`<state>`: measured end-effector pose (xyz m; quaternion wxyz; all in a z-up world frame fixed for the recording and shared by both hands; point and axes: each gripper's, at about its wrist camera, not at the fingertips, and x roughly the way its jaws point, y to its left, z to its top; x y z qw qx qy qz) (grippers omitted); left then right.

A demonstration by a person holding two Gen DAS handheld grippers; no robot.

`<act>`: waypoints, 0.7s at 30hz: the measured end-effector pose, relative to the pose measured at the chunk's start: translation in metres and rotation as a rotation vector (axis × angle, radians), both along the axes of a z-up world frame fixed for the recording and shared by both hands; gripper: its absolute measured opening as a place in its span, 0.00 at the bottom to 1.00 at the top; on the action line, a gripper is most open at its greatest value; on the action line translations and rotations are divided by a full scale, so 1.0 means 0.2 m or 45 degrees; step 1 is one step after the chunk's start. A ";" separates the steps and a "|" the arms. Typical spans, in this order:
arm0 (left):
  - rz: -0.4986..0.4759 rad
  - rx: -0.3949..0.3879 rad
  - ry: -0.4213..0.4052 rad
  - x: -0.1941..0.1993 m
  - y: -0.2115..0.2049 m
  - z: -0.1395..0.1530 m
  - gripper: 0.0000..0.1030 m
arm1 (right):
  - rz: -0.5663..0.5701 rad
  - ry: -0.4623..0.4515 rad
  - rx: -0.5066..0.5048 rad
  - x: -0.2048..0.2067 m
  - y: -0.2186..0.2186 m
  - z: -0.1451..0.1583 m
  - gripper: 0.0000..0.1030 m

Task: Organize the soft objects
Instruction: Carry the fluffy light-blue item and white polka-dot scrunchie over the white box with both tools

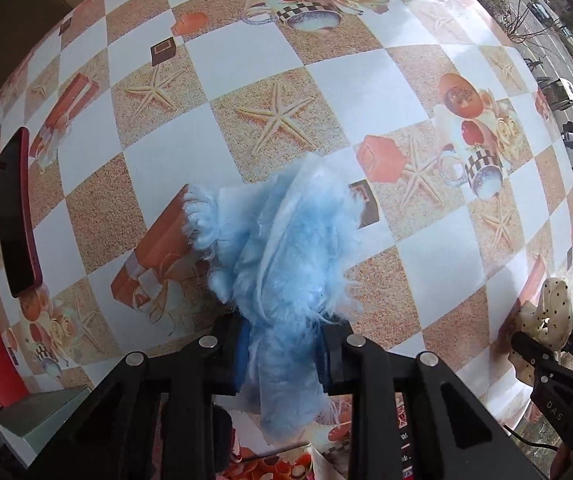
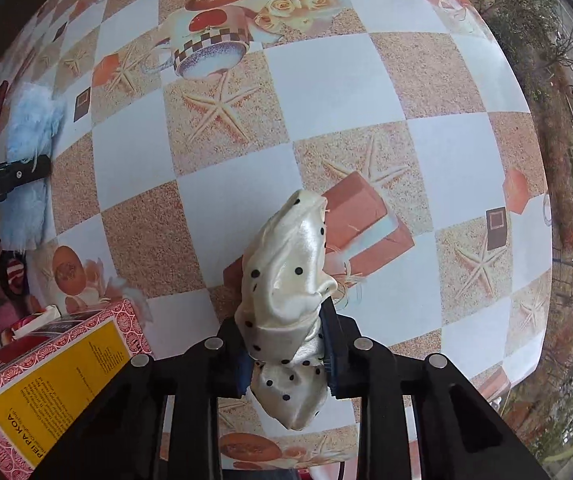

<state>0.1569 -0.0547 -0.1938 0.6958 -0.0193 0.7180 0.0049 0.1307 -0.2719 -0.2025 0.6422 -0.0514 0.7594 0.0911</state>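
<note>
1. a table covered by a checkered tablecloth printed with starfish, cups and gift boxes is seen below both grippers.
2. a dark phone in a red case is laid near the table's left edge in the left wrist view, well apart from the fabric.
3. a red and yellow carton marked "pei pa koa" is placed at the lower left of the right wrist view, with a small tissue pack just behind it.
4. a street with vehicles is seen past the table's far right edge.
5. no object is found between the two held pieces on the tablecloth.
6. the left gripper is pointed down and its jaws are closed tight on a fluffy light blue cloth, which is pinched between the blue pads and bunched up beyond the fingertips over the table.
7. the right gripper is likewise pointed down, with its jaws clamped on a cream satin cloth with black dots, which is gathered into a peak ahead of the fingers and hangs out behind them.
8. each gripper with its cloth is also seen at the edge of the other's view.
</note>
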 end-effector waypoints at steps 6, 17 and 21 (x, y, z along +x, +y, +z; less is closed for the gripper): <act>0.022 -0.008 -0.150 -0.15 0.06 0.26 0.28 | -0.096 -0.088 0.143 0.01 -0.06 0.23 0.27; 0.063 0.003 -0.309 -0.54 0.16 0.62 0.29 | -0.118 -0.218 0.254 -0.16 0.03 0.62 0.28; 0.079 0.005 -0.329 -0.69 0.20 0.69 0.29 | -0.080 -0.257 0.286 -0.25 0.13 0.73 0.28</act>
